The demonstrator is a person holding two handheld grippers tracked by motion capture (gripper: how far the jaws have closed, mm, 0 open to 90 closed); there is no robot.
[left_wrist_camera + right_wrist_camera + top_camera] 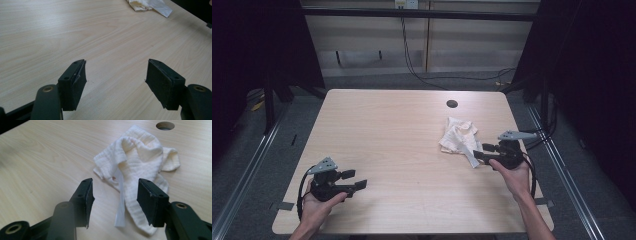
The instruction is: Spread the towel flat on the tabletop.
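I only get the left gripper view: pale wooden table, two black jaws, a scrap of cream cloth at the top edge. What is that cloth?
Observer: A crumpled cream muslin cloth with a white tag strip, lying on the table's right side.
Operator: Is anything holding it?
Observer: No. The right gripper stands open just short of it, jaws either side of the tag, not pressing.
Operator: Anything else on the table?
Observer: A round cable hole beyond the cloth.

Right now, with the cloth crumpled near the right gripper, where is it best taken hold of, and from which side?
Probably the raised fold at the top of the cloth, or its near edge beside the white tag. Come from the person's side with the right gripper, whose open fingers already straddle that edge; the bunched ridges give something to pinch.
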